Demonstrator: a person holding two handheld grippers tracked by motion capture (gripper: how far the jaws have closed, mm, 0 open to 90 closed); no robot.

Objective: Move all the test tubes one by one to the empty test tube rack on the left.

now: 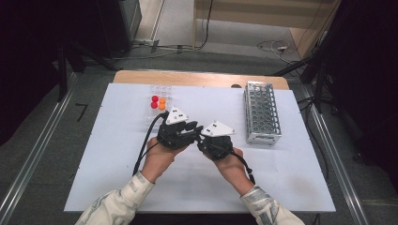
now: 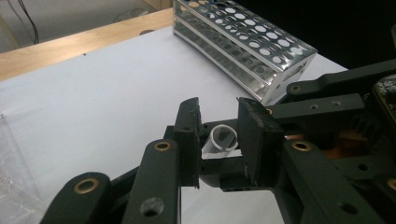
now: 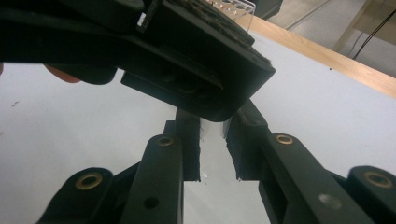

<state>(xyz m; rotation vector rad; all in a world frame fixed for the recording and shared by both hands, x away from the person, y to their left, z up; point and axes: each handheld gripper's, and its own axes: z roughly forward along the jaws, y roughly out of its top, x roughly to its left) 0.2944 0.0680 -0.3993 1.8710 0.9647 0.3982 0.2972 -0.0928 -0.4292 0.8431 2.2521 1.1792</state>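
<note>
The left gripper (image 2: 218,140) has its jaws drawn in around a small clear tube (image 2: 223,139), whose open round mouth shows between the two black pads; the pads stand right at its sides, pinching it. The right gripper (image 3: 214,140) is pressed nearly together on the same tube (image 3: 211,128), seen there as a pale sliver between its jaws, with the body of the left gripper crossing just above. In the high view the two grippers meet near the middle of the table (image 1: 117,154), the left gripper (image 1: 190,129) coming in from the left and the right gripper (image 1: 202,136) from the right, tips touching or nearly so; the tube itself is too small to make out from there. Each gripper carries a grey three-cornered plate on top, and black cables trail back toward the near edge.

Far and a little left of the grippers stands a clear plastic rack (image 1: 157,105) holding tubes with red and orange caps. To the right, well apart from the hands, a metal tube rack (image 1: 262,112) with rows of round holes lies along the table; the left gripper view shows it (image 2: 243,44) beyond the jaws.
</note>
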